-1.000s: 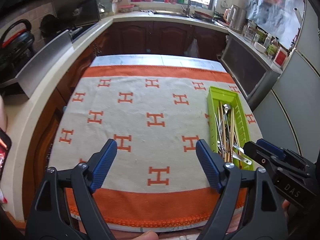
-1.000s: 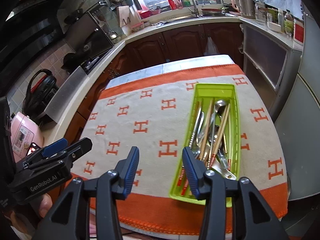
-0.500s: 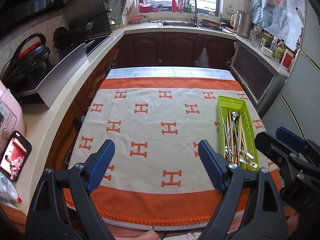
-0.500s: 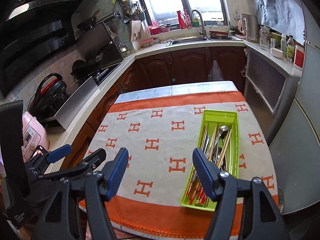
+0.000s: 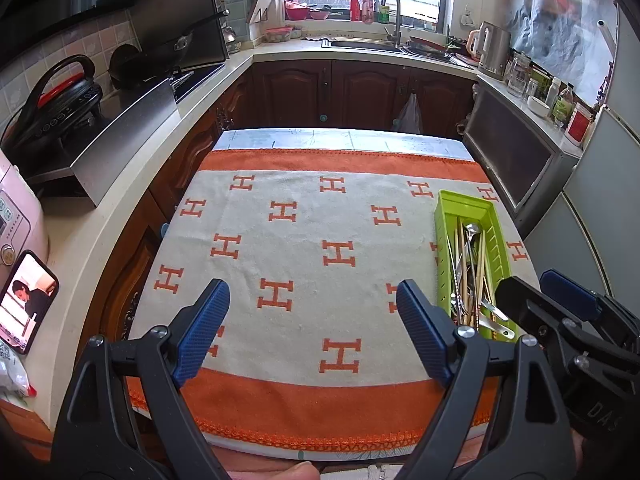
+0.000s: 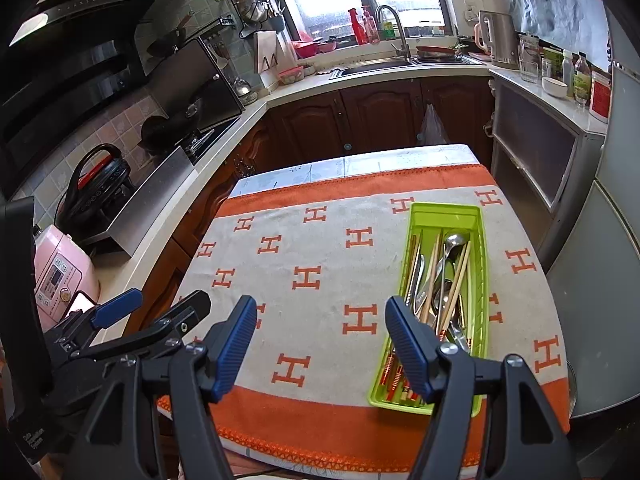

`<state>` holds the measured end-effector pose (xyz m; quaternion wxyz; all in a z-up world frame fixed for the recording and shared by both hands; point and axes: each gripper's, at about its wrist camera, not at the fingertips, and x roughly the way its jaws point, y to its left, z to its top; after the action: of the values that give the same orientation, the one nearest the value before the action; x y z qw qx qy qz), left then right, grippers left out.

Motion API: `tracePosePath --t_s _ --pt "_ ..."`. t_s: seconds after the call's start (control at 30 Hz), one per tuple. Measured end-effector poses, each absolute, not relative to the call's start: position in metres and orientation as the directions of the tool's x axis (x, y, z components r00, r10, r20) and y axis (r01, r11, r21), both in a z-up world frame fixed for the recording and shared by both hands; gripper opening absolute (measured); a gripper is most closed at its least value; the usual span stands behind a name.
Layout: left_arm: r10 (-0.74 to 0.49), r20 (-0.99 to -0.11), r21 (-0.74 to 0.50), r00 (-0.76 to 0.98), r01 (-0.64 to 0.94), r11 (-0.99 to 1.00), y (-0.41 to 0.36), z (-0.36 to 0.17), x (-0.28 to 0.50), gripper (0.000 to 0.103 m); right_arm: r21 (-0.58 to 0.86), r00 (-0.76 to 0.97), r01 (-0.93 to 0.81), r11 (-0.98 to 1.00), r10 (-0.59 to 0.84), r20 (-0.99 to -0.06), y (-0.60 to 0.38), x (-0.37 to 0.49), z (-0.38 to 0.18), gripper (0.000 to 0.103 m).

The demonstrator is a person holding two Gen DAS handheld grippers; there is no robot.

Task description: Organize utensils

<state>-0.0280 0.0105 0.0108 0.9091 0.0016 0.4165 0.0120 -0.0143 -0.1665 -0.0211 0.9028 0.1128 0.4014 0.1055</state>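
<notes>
Two hand-held black grippers with blue ribbed pads hover above the near edge of a cloth-covered bench in a home kitchen. The left gripper (image 5: 310, 330) has its jaws spread wide with nothing between them, over the bare middle of the cloth. The right gripper (image 6: 320, 346) also has its jaws wide apart and empty, its right pad in line with the near end of a lime-green slotted plastic utensil tray (image 6: 480, 280).

The tray lies flat on the right side of the bench, well clear of both pairs of jaws, its long axis running from the near edge towards the far edge. Inside, a loose pile of utensils lies roughly along that same axis: wooden chopsticks (image 6: 456, 280) with red-banded ends at the near end, a steel spoon (image 6: 454, 242) with its bowl at the far end, and other steel cutlery crossing beneath, too tangled to tell piece from piece.

Under the tray is a beige towel with orange H motifs and orange borders (image 5: 304, 248). To the left, on a pale worktop, stand a pink rice cooker (image 6: 60, 276) and a propped phone (image 5: 26, 300) with a lit screen. A sink with a steel tap (image 5: 392, 12) sits under the window beyond.
</notes>
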Motion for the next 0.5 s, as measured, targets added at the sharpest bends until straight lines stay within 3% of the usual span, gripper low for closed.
tracePosePath --t_s 0.5 --pt "0.021 -0.759 0.009 0.651 -0.023 1.0 0.011 0.0076 -0.0286 0.084 0.29 0.653 -0.102 0.951 0.284 -0.702 -0.1664 -0.0142 -0.0218 0.067"
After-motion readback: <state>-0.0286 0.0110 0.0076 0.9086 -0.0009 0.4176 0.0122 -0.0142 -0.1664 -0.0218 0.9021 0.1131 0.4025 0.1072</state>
